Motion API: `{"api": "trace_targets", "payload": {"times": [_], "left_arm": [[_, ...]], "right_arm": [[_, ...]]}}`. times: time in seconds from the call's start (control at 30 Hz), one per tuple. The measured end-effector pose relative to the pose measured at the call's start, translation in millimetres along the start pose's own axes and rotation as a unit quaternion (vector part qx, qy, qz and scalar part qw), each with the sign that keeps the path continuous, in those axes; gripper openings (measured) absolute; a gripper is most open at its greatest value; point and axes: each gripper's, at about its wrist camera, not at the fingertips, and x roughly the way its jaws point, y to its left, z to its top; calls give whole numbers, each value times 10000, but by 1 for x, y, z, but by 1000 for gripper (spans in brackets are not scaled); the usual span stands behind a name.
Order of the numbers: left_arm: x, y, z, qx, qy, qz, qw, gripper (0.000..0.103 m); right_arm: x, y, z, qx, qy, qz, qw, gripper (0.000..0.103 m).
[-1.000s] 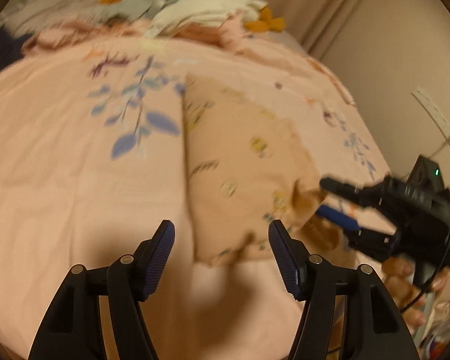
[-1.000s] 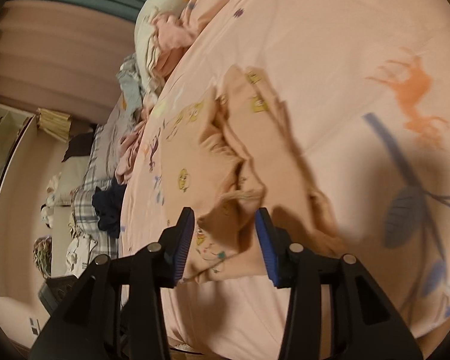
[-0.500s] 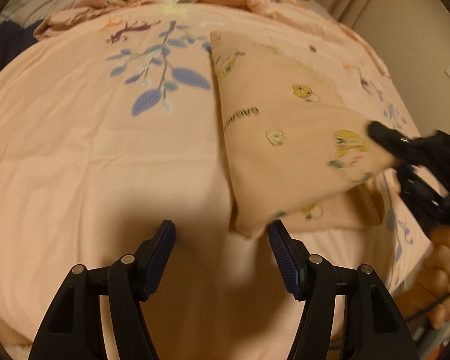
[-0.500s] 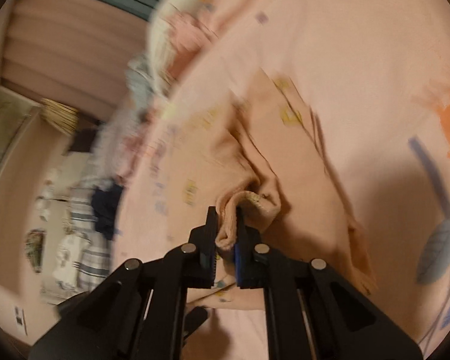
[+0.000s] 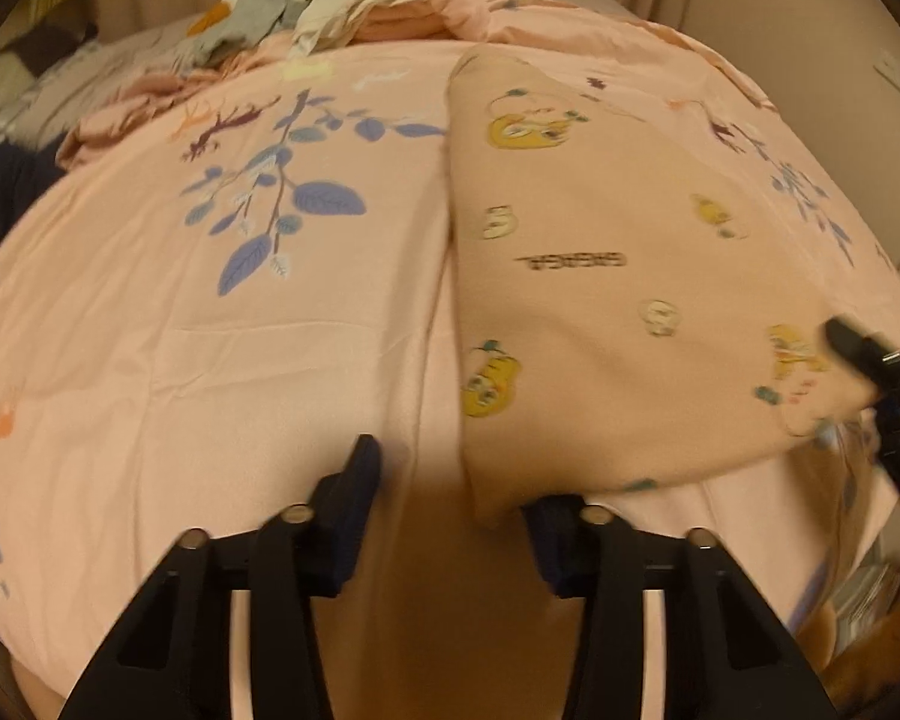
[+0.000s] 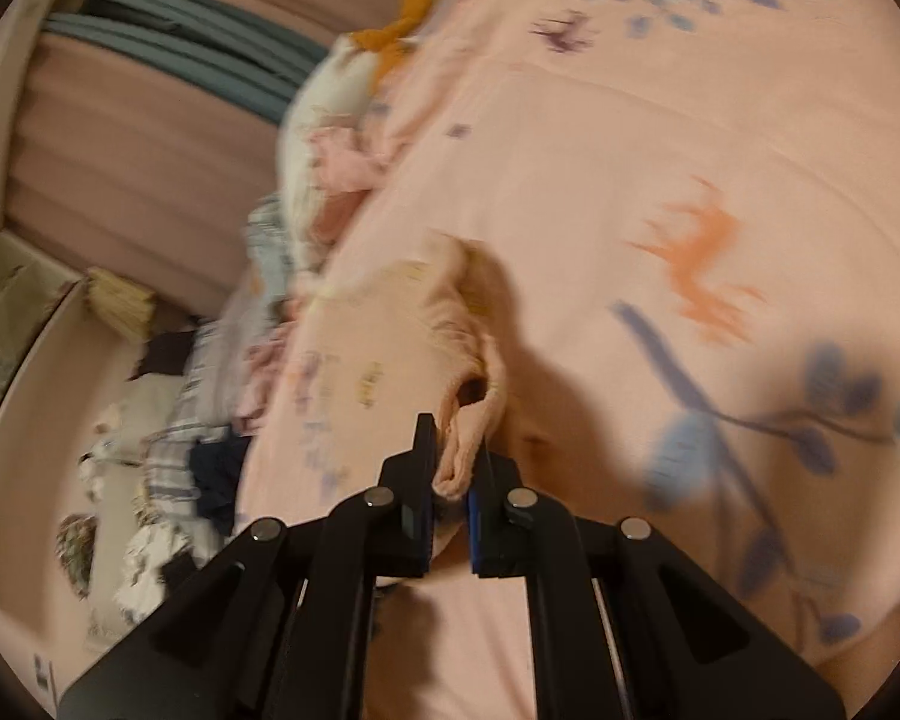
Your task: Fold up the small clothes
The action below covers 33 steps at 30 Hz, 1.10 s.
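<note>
Peach garment (image 6: 450,462) pinched in right gripper (image 6: 453,468) jaws.

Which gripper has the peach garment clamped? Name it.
The right gripper: its jaws pinch a fold of the peach garment. The left gripper, just closing, stands open at the garment's corner.

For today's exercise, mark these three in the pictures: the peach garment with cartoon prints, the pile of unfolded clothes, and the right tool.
peach garment (image 5: 600,312): left wrist view, flat middle panel.
pile of clothes (image 5: 360,6): left wrist view, white fabric.
right tool (image 6: 453,468): right wrist view, between fingertips.
</note>
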Motion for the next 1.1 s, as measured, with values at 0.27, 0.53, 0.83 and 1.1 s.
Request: {"api": "trace_targets", "payload": {"times": [0.27,0.53,0.83,1.1], "left_arm": [[-1,9,-2,-171,132,-216,9995,29],[-10,14,-11,-134,267,-159,9994,27],[-79,40,20,-214,-616,-495,9966,22],[-24,6,77,-321,-667,-756,9944,22]], "right_arm": [[10,9,-9,-419,215,-758,9960,11],[3,11,-6,-481,373,-1060,9925,13],[-22,42,30,-1061,-136,-1089,9883,17],[78,62,105,-1179,424,-1045,9866,49]]}}
